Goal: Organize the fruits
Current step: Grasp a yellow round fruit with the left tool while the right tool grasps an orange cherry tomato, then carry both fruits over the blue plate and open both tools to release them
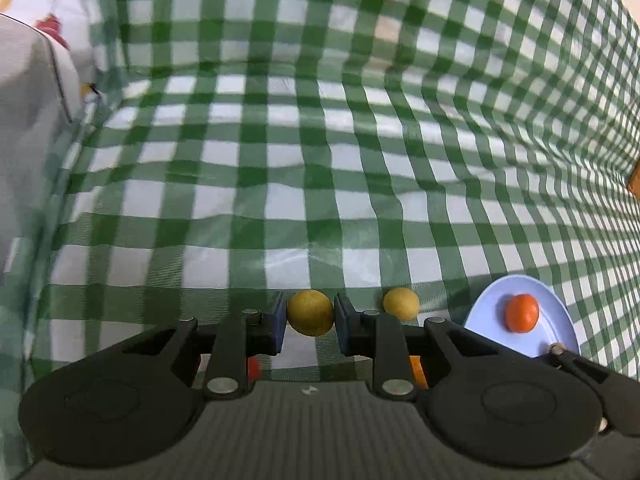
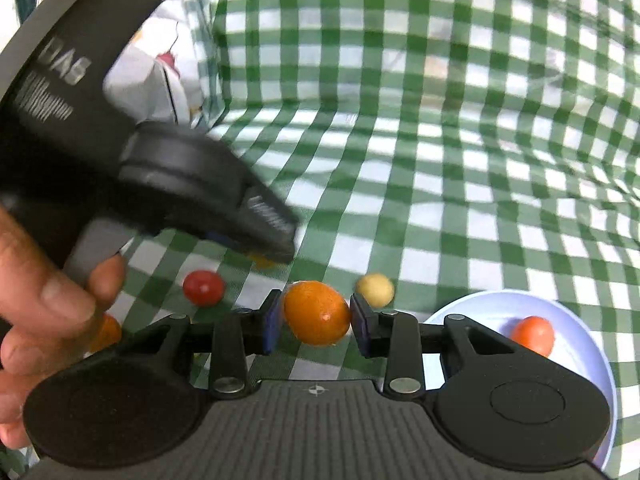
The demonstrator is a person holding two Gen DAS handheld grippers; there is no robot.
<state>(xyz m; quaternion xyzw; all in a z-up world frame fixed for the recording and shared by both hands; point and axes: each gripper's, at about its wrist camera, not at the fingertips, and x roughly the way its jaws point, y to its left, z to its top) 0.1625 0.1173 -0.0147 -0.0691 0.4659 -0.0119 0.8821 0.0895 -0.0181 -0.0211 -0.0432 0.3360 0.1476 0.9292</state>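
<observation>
— Left gripper (image 1: pixel 310 318) is clamped on a lemon (image 1: pixel 310 313); right gripper (image 2: pixel 316 322) brackets an orange (image 2: pixel 317 312), contact unclear.
— Pickup, then. Both fruits are to be carried to the plate (image 2: pixel 580 360) at right.

Bright, even light all round, soft shadows only. Fisheye bends the checked tablecloth (image 1: pixel 304 184) hard toward the edges. Motion blur smears the left gripper (image 2: pixel 276 256) in the right wrist view; far cloth reads soft, colours washed.
</observation>
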